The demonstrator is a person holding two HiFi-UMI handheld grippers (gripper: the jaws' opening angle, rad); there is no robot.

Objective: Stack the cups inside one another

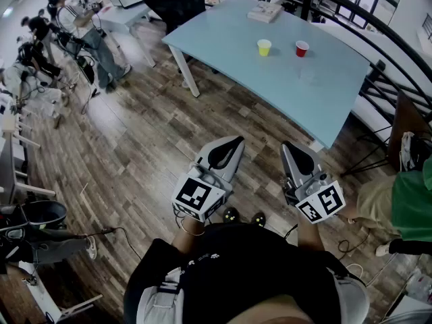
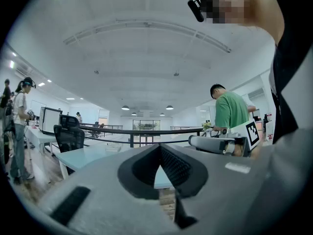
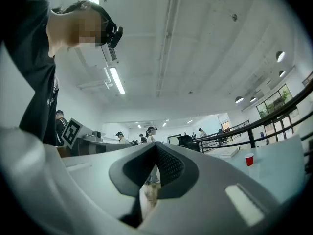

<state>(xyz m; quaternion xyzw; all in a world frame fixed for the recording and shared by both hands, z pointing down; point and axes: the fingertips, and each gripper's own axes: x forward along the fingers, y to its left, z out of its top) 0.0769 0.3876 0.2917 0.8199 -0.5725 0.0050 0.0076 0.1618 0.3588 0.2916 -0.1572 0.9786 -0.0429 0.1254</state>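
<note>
I hold my left gripper [image 1: 235,142] and my right gripper [image 1: 289,147] side by side above the wooden floor [image 1: 155,133], each with its jaws closed tip to tip and nothing between them. Well ahead of me, on the pale blue table [image 1: 223,42], the yellow cup [image 1: 264,46] and the red cup [image 1: 302,48] stand upright, near each other but apart

A yellow cup [image 1: 264,46], red cup [image 1: 302,48], pale-blue table [image 1: 223,36].
</note>
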